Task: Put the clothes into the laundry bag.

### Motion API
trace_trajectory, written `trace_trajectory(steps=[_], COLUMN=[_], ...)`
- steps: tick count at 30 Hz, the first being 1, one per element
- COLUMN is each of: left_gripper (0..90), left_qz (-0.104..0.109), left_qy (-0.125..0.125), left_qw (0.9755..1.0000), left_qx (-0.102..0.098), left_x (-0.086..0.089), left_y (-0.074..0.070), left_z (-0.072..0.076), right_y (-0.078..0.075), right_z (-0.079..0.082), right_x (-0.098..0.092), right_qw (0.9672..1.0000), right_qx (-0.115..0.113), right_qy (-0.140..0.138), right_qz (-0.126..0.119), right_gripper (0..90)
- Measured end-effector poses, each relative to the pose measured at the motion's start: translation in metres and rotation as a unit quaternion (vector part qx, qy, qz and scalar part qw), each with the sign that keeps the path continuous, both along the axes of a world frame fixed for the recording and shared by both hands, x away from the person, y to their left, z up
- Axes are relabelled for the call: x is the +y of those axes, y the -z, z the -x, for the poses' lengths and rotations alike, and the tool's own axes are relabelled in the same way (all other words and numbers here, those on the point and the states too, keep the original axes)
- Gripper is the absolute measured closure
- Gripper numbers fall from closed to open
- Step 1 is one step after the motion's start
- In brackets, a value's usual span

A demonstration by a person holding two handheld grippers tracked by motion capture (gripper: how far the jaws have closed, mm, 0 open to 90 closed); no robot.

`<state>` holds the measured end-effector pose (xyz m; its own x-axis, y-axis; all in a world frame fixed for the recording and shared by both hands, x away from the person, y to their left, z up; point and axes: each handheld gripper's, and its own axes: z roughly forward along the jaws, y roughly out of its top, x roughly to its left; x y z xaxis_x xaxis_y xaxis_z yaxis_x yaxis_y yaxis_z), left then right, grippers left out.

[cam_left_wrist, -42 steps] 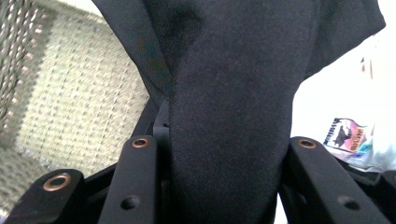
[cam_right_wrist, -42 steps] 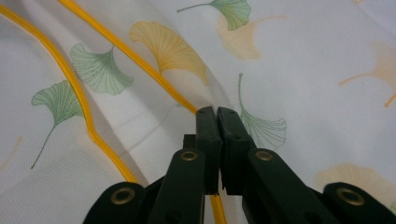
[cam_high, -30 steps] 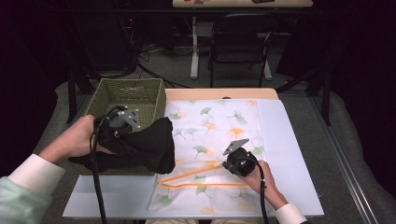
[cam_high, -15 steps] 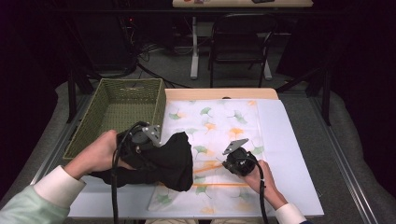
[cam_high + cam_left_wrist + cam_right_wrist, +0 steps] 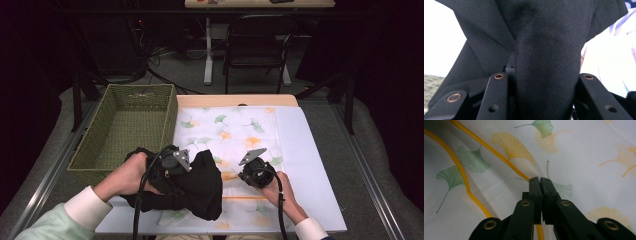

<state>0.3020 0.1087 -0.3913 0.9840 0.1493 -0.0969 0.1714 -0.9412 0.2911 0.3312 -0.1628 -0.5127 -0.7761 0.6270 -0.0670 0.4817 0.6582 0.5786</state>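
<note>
At the table's near edge, the left gripper [image 5: 186,170] clamps a bunched black garment [image 5: 200,187] between its jaws, the fabric draped over the leaf-print cloth [image 5: 230,132] beside the basket [image 5: 125,125]. To its right, the right gripper [image 5: 540,180], jaws pressed together, pinches a fold of the cloth at its yellow border [image 5: 461,170].

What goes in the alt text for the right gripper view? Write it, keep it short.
The right gripper has its black jaws shut on a fold of white cloth printed with green and yellow ginkgo leaves. The cloth's orange border stripe curves past on the left.
</note>
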Motion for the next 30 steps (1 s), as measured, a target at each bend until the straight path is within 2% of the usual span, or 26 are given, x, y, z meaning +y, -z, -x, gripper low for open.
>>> trace_trajectory(steps=[2, 8, 11, 12, 15, 16, 18, 20, 25, 27, 29, 30], left_gripper=[61.1, 60.9, 60.8, 60.8, 60.6, 60.6, 60.5, 60.5, 60.4, 60.3, 60.0, 59.9], left_qz=[0.009, 0.024, 0.025, 0.022, 0.029, 0.033, 0.037, 0.035, 0.033, 0.029, 0.025, 0.015], left_qy=[0.007, 0.017, 0.029, 0.039, 0.045, 0.045, 0.05, 0.053, 0.047, 0.043, 0.028, 0.029], left_qw=[0.9999, 0.9994, 0.999, 0.9987, 0.9981, 0.9979, 0.9971, 0.997, 0.9969, 0.9969, 0.9979, 0.9982], left_qx=[0.009, 0.016, 0.023, 0.026, 0.032, 0.034, 0.043, 0.045, 0.054, 0.059, 0.052, 0.051], left_x=[-0.002, -0.011, -0.017, -0.019, -0.022, -0.024, -0.027, -0.031, -0.041, -0.045, -0.048, -0.05], left_y=[0.004, 0.011, 0.016, 0.017, 0.021, 0.023, 0.027, 0.031, 0.047, 0.053, 0.061, 0.064], left_z=[0.0, 0.005, 0.007, 0.006, 0.008, 0.008, 0.008, 0.008, 0.006, 0.005, 0.004, 0.002], right_y=[0.0, -0.001, -0.001, -0.001, -0.002, -0.003, -0.003, -0.004, -0.007, -0.008, -0.009, -0.01], right_z=[0.0, -0.001, -0.001, -0.002, -0.002, -0.001, -0.003, -0.003, -0.002, -0.003, -0.003, -0.003], right_x=[0.0, 0.0, 0.0, 0.0, 0.0, 0.0, -0.002, -0.002, -0.002, -0.003, -0.004, -0.004], right_qw=[1.0, 1.0, 0.9999, 1.0, 1.0, 0.9999, 0.9999, 0.9999, 0.9997, 0.9998, 0.9997, 0.9997], right_qx=[0.003, -0.001, 0.003, 0.0, -0.001, 0.003, -0.002, -0.003, 0.0, -0.007, -0.008, -0.011], right_qy=[0.004, 0.004, 0.013, 0.007, 0.007, 0.015, 0.01, 0.013, 0.024, 0.017, 0.019, 0.018], right_qz=[-0.003, -0.002, -0.002, -0.002, -0.003, -0.005, -0.005, -0.005, -0.009, -0.009, -0.011, -0.014], right_gripper=[88.3, 88.3, 88.3, 88.3, 88.3, 88.3, 88.3, 88.3, 88.3, 88.3, 88.3, 88.3])
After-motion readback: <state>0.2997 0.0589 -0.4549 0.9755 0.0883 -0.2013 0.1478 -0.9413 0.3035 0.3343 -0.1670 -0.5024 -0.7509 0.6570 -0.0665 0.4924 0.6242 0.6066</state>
